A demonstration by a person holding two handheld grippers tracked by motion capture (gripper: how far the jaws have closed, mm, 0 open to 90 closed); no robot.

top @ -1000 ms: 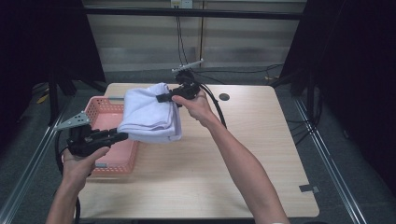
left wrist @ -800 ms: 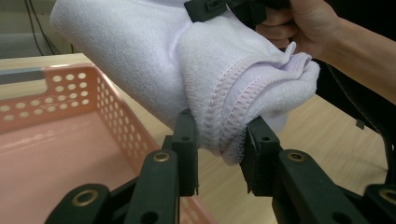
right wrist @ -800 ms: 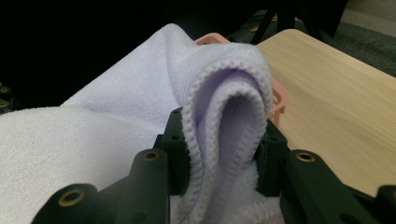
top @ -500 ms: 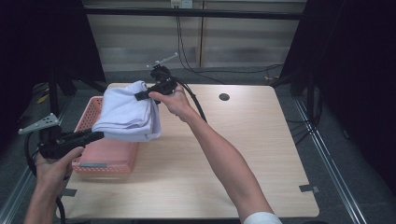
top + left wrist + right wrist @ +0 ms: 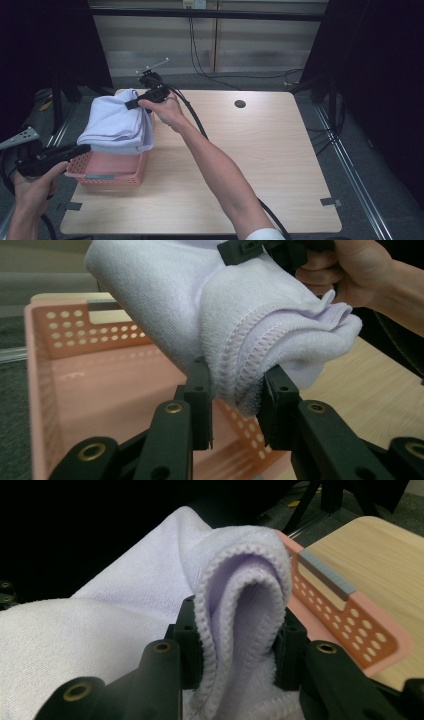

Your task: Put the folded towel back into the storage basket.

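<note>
- The folded pale-lilac terry towel (image 5: 117,125) hangs over the pink perforated plastic basket (image 5: 107,169), at about 9 o'clock on the table.
- The right gripper (image 5: 235,645) is clamped on the towel's far fold; the left gripper (image 5: 235,407) pinches its near hem.
- Risk: the thick hem may slip from the left jaws, so the fold could sag and drape across the basket rim.
- The light wood table (image 5: 260,165) stands between black curtains, with cables at 12 o'clock.
</note>
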